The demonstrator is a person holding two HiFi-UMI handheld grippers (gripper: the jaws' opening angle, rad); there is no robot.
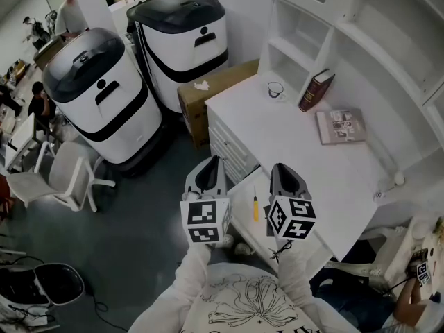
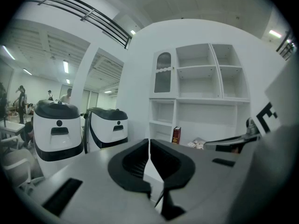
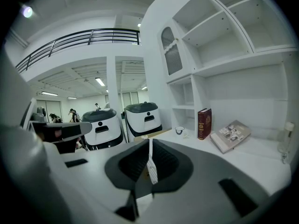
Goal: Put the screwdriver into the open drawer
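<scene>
A person in a white top is standing at the front edge of a white desk point(image 1: 305, 151) and is holding a two-jaw gripper in each hand. The head view is looking steeply down on both tools.

The left gripper point(image 1: 212, 161) is hanging just off the desk's front edge. In the left gripper view its dark jaws are pressing together with nothing between them point(image 2: 149, 142). The right gripper point(image 1: 277, 166) is hovering over the front edge of the desk. Its jaws are likewise pressing together on nothing point(image 3: 149, 142).

The screwdriver point(image 1: 254, 205), small with a yellow handle, is lying between the two grippers, touching neither. It is resting on a white surface jutting out from the desk's front edge, which looks to be the open drawer point(image 1: 243, 198).

Toward the desk's back edge a dark red book point(image 1: 316, 89) is leaning against the shelving. A small glass point(image 1: 275, 89) is sitting just beside it, nearer the back left corner. A photo book point(image 1: 340, 125) is lying flat further along the back edge.

On the floor off the desk's left end, a cardboard box point(image 1: 216, 89) is standing against the desk. Two large white-and-black machines point(image 1: 104, 96) are standing past it. A white chair point(image 1: 62, 179) is sitting near them.
</scene>
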